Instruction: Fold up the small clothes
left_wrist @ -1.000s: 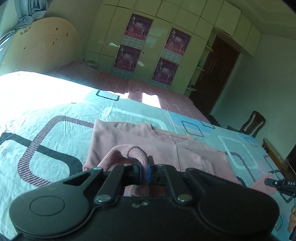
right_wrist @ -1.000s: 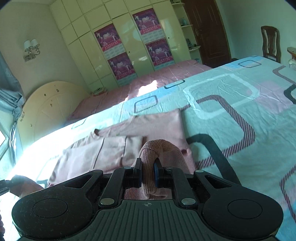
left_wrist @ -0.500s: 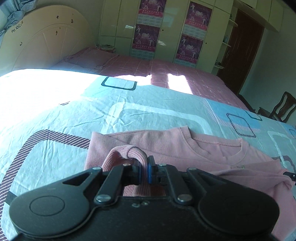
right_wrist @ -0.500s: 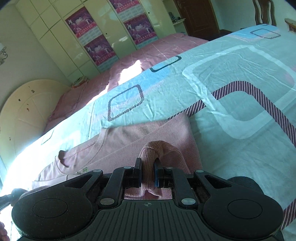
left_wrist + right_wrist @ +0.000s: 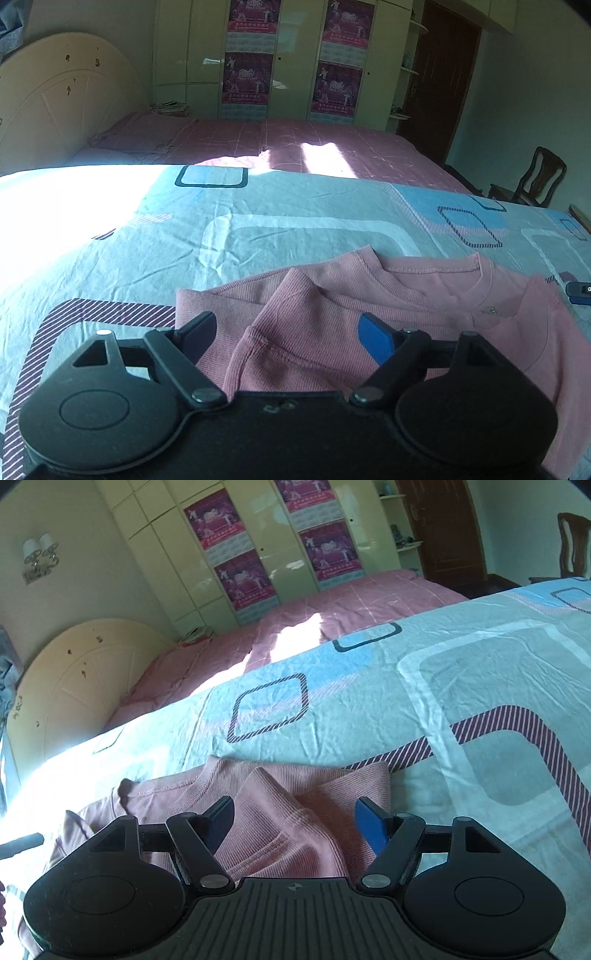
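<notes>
Both tongs have just been opening. The left gripper [image 5: 286, 332] stands wide, gripping nothing — the pink ribbed sweater [image 5: 424, 291] lies slack between its fingers on the patterned bedsheet [image 5: 295, 221]. The right gripper [image 5: 293, 814] likewise gapes over a folded-up corner, seemingly a sleeve or hem.

A: How many garments are on the patterned bedspread [image 5: 258, 221]?

B: One, a pink ribbed sweater [image 5: 424, 295].

A: And grippers?

B: Two: the left gripper [image 5: 286, 328] and the right gripper [image 5: 293, 814], each with two fingers.

A: Posters on the wardrobe [image 5: 295, 55]?

B: Four calendar posters [image 5: 247, 79], in two columns of two.

A: Chairs?

B: One wooden chair [image 5: 532, 181]. Also one dark door [image 5: 439, 81], one arched headboard [image 5: 55, 110] and one double wall lamp [image 5: 37, 559].
</notes>
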The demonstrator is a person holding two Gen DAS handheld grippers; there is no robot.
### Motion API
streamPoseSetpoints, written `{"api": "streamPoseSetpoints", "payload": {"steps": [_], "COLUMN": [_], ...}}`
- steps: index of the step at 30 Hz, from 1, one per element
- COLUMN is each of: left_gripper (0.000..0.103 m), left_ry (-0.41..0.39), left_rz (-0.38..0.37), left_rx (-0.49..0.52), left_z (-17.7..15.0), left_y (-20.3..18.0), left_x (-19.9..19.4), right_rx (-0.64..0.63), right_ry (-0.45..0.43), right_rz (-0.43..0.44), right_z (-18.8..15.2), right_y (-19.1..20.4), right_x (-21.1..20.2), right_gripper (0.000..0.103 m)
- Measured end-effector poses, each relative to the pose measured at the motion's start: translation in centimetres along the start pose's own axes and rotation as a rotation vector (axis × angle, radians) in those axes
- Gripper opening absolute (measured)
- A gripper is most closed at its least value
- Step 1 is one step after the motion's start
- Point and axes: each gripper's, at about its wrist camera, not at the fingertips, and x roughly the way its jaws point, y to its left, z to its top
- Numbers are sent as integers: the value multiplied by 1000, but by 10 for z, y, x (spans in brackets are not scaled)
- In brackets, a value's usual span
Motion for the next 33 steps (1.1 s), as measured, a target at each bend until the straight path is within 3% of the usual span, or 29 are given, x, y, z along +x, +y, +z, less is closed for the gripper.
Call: {"api": "streamPoseSetpoints", "payload": {"steps": [8, 11, 13, 14, 15, 16, 18, 22, 28, 30, 33], "left_gripper": [69, 55, 31, 22, 9, 6, 5, 5, 4, 4, 4], "left_ry": [69, 83, 76, 74, 68, 53, 14, -97, -231, -218, -136], "left_rz": [-54, -94, -105, -109, -112, -117, -106, -102, 14, 27, 72], "left_rx": [45, 46, 53, 55, 57, 60, 73, 57, -64, -88, -5], "left_z": [5, 4, 3, 3, 3, 2, 2, 5, 23, 26, 17], "left_y": [6, 10, 12, 13, 14, 15, 13, 9, 13, 13, 3], "left_x": [46, 51, 49, 48, 46, 43, 34, 9, 0, 7, 25], "right_rx": [-144, -193, -243, -256, -258, -258, -265, -236, -162, -118, -61], "right_ry": [78, 101, 130, 130, 130, 131, 110, -11, -183, -158, -30], "right_rz": [48, 53, 37, 40, 47, 60, 73, 86, -35, -37, 37], "right_z": [2, 5, 4, 3, 3, 4, 5, 11, 27, 31, 29], "right_y": [7, 9, 13, 13, 13, 12, 12, 11, 8, 4, -4], "right_x": [38, 53, 60, 60, 59, 57, 50, 22, 5, 13, 30], "right_gripper": [71, 71, 35, 25, 21, 15, 8, 7, 0, 0, 0]}}
